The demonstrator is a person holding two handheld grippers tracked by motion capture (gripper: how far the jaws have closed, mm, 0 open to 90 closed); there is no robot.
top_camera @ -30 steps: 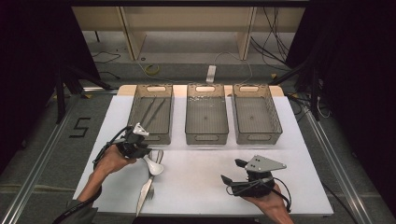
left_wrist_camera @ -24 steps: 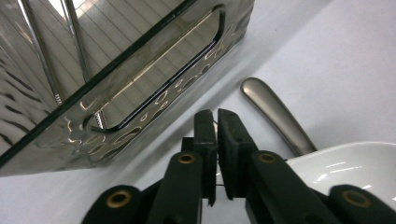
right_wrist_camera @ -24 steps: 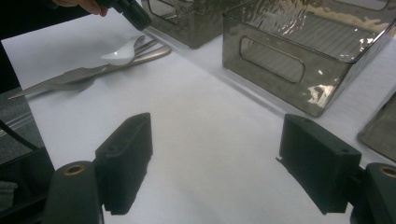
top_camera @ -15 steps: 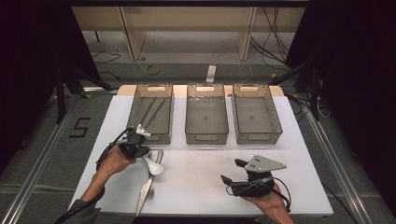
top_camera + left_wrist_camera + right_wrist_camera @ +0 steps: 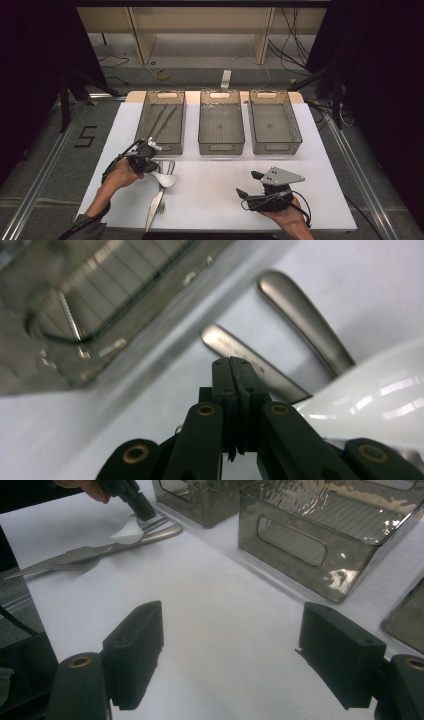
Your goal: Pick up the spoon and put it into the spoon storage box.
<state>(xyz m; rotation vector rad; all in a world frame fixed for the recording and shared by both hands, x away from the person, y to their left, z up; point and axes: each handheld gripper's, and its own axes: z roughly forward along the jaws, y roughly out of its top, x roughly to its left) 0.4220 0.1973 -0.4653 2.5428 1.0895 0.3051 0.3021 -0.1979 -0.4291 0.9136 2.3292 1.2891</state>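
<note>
Your left gripper (image 5: 150,161) has just pinched fully shut, seemingly on the white spoon's (image 5: 165,178) handle, bowl just right of it beside the left bin's (image 5: 161,146) near wall, while your right gripper (image 5: 250,184) waits open, empty, well apart.

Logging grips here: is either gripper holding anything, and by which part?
Right gripper is open, holding nothing. Left gripper is shut beside the white spoon's bowl; whether it pinches the handle cannot be told.

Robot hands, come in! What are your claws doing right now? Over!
Left claw shut by the white spoon, nothing visibly gripped. Right claw open over bare table. Metal cutlery beside the spoon.
</note>
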